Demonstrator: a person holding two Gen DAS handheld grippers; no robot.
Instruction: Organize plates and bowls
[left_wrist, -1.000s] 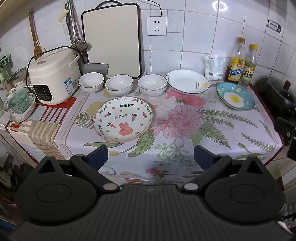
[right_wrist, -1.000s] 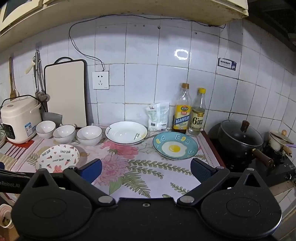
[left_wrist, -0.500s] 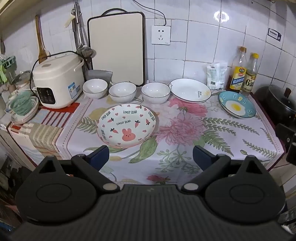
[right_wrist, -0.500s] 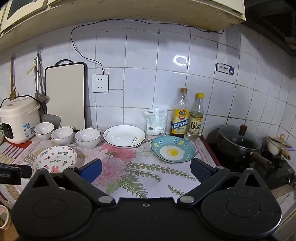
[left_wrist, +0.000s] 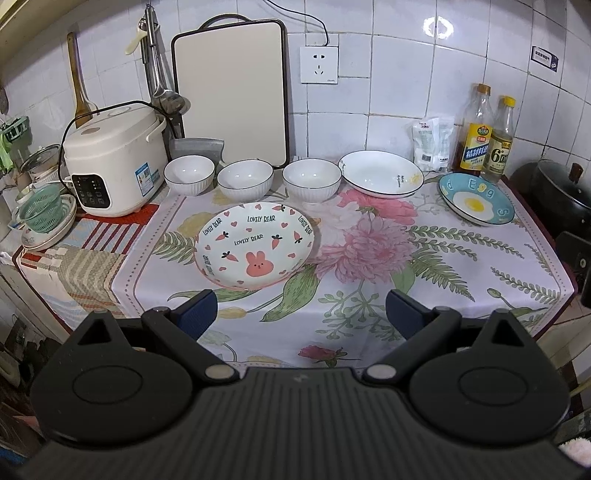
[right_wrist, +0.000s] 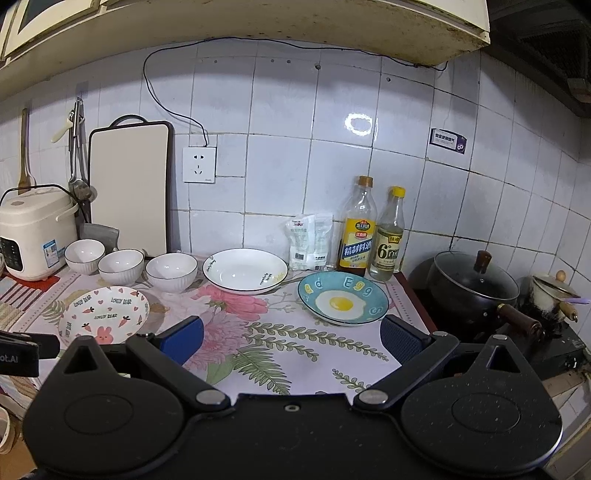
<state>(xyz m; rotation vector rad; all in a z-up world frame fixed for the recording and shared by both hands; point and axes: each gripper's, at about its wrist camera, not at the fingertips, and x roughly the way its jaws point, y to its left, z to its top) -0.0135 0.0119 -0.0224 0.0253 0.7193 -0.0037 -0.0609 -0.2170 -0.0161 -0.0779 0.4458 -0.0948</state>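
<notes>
A: Layout, big items first?
B: Counter (left_wrist: 443, 280) under a flowered cloth. Rabbit plate (left_wrist: 255, 244) lies just ahead of the left gripper (left_wrist: 301, 314), toward its left finger. White plate (left_wrist: 380, 172) and egg plate (right_wrist: 343, 302) sit right of three bowls (left_wrist: 245, 179) at the wall.
A: Fingers?
B: Both pairs spread wide, holding nothing. Egg plate lies just beyond the right gripper (right_wrist: 291, 338).
</notes>
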